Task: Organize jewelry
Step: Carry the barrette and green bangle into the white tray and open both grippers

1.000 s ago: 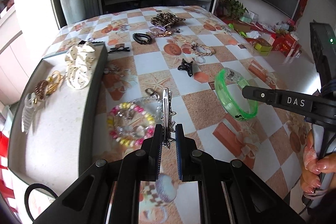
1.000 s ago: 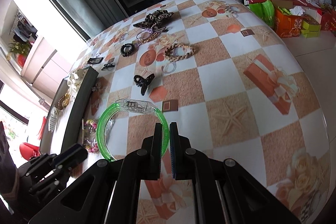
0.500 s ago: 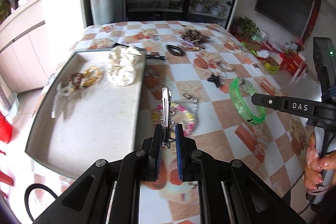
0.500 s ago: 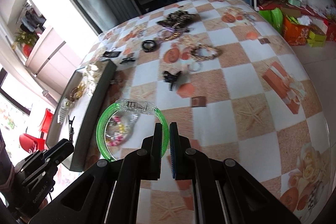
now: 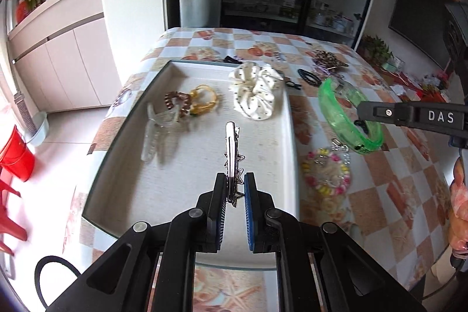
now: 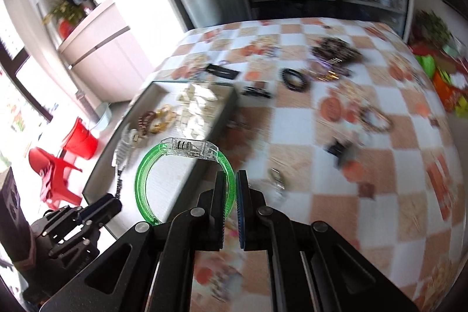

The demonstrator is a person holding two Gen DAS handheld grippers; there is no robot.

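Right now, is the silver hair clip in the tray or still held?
Still held: the left claw pinches the hair clip above the tray.

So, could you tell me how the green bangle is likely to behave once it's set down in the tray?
The green bangle keeps its hoop shape though pinched at one spot, so it's probably stiff. Its translucent plastic suggests it's light. Released on edge, it might roll.

From my left cam I'm seeing plenty of bare floor in the near half of the shallow grey tray (image 5: 163, 189). The far end is getting crowded: white polka-dot scrunchie (image 5: 256, 91), gold and brown hair ties (image 5: 191, 101), clear plastic claw clip (image 5: 156, 130). The tray's right rim is sitting close beside the pastel beaded bracelet (image 5: 326, 173).
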